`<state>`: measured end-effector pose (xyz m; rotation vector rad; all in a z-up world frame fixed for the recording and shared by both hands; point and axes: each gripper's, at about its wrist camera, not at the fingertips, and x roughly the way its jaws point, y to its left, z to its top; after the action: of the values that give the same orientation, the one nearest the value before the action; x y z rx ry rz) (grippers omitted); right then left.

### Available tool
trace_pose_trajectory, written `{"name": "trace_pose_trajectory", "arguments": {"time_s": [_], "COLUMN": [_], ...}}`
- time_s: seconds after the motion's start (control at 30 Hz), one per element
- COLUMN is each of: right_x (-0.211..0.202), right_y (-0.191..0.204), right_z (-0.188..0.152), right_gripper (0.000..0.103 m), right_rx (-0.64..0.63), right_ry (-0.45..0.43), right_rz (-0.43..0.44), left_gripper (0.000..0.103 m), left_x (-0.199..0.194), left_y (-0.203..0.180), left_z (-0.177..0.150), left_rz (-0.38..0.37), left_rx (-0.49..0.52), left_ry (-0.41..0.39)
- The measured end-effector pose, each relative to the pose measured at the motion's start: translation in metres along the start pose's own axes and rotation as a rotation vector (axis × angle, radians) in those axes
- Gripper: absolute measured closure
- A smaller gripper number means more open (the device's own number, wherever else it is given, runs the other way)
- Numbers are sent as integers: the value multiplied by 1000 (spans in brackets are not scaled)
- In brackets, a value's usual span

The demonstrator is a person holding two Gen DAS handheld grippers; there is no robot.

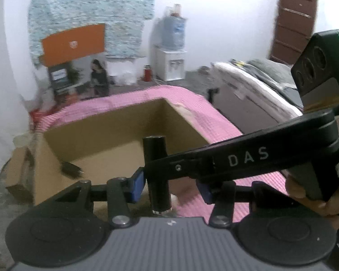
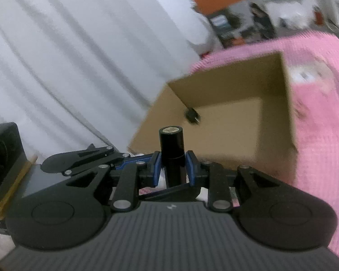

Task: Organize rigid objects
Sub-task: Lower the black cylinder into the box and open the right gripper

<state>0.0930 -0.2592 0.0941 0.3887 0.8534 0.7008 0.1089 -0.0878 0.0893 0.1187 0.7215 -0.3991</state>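
A black cylinder stands upright with my right gripper shut on its middle, blue pads pressing both sides. In the left wrist view the same cylinder sits between the fingers of my left gripper. That gripper is open: its left pad lies next to the cylinder and its right pad stands clear of it. The right gripper reaches in from the right. Beyond stands an open cardboard box on a pink mat. A small black object lies inside it.
A hand grips the right gripper's handle. A white curtain hangs left of the box. Farther back are a water dispenser, an orange box, a seated person, bedding and a brown door.
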Motion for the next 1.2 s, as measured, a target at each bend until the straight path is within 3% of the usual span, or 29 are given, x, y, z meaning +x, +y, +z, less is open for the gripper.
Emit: {"name": "trace_pose_trajectory", "arguments": {"time_s": [0.13, 0.3, 0.47, 0.6, 0.83, 1.03, 1.2], "right_x": [40, 120, 186, 233, 257, 246, 247], "right_y": [10, -2, -28, -46, -49, -52, -50], "right_z": [37, 71, 76, 80, 90, 88, 86], "right_gripper": [80, 80, 80, 78, 76, 70, 69], "right_rx": [-31, 52, 157, 212, 233, 242, 248], "right_ry": [57, 220, 378, 484, 533, 514, 500], "right_rz": [25, 52, 52, 51, 67, 67, 64], "left_gripper": [53, 53, 53, 53, 47, 38, 38], "left_x": [16, 58, 101, 116, 109, 90, 70], "left_y": [44, 97, 132, 144, 147, 141, 138], "left_z": [20, 19, 9, 3, 1, 7, 10], "left_rz": [25, 29, 51, 102, 117, 95, 82], "left_rx": [-68, -156, -209, -217, -224, -215, -229], "left_ry": [55, 180, 298, 345, 333, 273, 230]}}
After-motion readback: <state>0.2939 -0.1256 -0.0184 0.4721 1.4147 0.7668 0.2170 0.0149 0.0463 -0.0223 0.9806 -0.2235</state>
